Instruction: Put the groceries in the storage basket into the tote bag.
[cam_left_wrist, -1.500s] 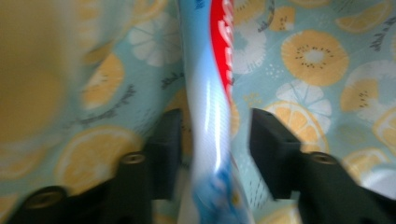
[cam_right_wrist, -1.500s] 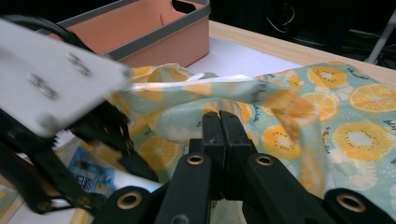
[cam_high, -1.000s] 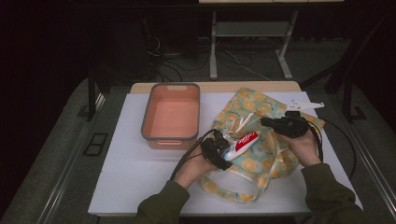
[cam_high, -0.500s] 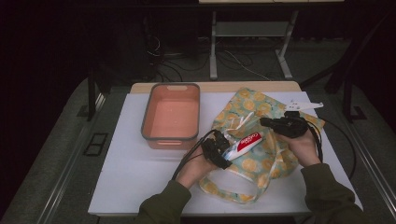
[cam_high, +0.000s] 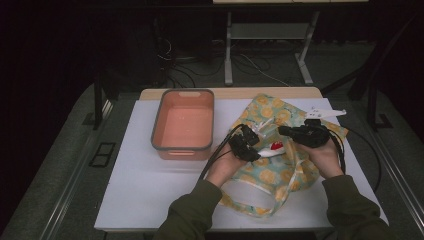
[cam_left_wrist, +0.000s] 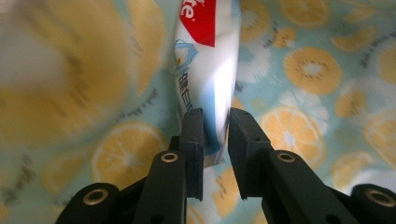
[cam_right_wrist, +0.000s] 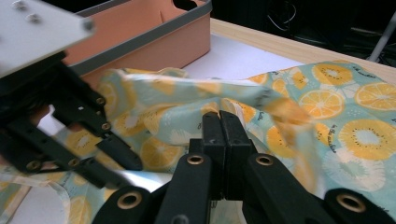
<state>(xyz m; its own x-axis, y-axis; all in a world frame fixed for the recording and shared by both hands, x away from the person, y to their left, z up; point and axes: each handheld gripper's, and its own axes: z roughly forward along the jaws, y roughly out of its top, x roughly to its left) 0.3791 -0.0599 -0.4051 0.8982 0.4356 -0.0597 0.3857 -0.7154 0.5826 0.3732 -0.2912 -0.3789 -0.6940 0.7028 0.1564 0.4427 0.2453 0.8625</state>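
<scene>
A white toothpaste tube (cam_left_wrist: 210, 60) with a red label lies over a fabric bag (cam_high: 270, 175) printed with citrus slices. My left gripper (cam_left_wrist: 215, 119) has just been closing, and its pads now press on the tube's flat end. In the high view the left gripper (cam_high: 256, 148) holds the tube (cam_high: 273, 148) at the bag's mouth. My right gripper (cam_right_wrist: 219, 116) is shut on a raised fold of the bag (cam_right_wrist: 327, 107), and in the high view the right gripper (cam_high: 286, 131) lifts that edge just right of the tube.
A salmon tub (cam_high: 165, 145) with a grey rim stands left of the bag on the white table top (cam_high: 145, 190); in the right gripper view the tub (cam_right_wrist: 154, 42) lies behind the bag. A small white object (cam_high: 326, 113) lies behind the right hand.
The left gripper has moved up and to the right toward the bag's mouth and closed its jaws on the tube. The right gripper has kept still on the bag's edge.
</scene>
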